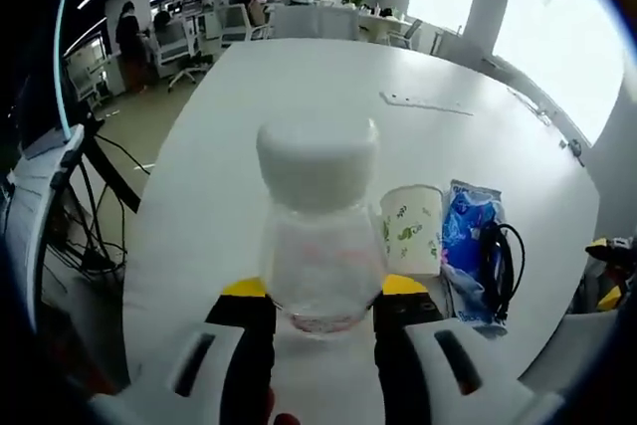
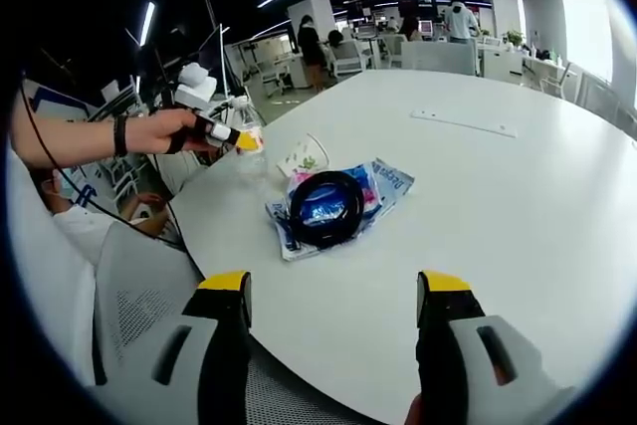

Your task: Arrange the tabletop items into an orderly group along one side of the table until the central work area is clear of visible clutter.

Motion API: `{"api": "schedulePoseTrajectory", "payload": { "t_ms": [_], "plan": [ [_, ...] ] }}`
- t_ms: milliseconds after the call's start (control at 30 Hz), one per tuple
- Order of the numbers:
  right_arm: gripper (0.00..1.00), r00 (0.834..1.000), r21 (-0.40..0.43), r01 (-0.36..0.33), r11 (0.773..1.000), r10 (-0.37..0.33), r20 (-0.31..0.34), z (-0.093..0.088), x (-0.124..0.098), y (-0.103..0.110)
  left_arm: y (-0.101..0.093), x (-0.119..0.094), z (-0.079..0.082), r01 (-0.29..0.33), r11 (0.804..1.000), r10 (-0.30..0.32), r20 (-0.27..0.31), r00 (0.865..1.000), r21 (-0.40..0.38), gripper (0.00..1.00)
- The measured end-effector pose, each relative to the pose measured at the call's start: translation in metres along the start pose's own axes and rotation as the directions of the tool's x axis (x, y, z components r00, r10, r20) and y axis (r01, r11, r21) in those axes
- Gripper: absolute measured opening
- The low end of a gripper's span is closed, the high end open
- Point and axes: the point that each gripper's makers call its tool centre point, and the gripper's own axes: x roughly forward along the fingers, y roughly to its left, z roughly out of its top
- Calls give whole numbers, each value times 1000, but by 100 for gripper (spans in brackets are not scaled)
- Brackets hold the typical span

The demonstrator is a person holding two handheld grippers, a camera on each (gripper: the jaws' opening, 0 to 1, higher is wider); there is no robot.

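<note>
Left tool point(image 1: 320, 306) clamped on a clear white-capped bottle point(image 1: 320, 236) above the desk point(image 1: 299, 87). Right tool point(image 2: 333, 296) spread wide, grasping nothing; its view reveals a coiled black cable point(image 2: 325, 208) lying on a blue packet point(image 2: 383, 184).

A clear bottle point(image 1: 320, 246) with a white cap sits between the left gripper point(image 1: 323, 308), whose jaws are black with yellow tips on a pale grey body. Beside it, a white paper cup point(image 1: 413, 229) carries a green leaf print. A blue and white printed packet point(image 2: 383, 184) lies under a black coiled cable point(image 2: 325, 208). The table point(image 2: 498, 206) is plain white. The right gripper point(image 2: 335, 291) shows the same black, yellow and grey.
</note>
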Motion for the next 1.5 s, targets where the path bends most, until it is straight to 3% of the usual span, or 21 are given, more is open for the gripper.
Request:
{"api": "schedulePoseTrajectory", "payload": {
  "t_ms": [700,1200,1500],
  "plan": [
    [67,1000,4,4,1000,-4,0,-3,-1,-2,-3,-11,-19,-51,995,48,33,998,82,38],
    [67,1000,5,9,1000,-9,14,1,-1,-1,1,-8,-19,-74,996,73,31,997,41,38],
    [67,1000,1,4,1000,-4,9,-1,0,1,3,-5,-19,-53,997,51,35,998,64,39]
  ]
}}
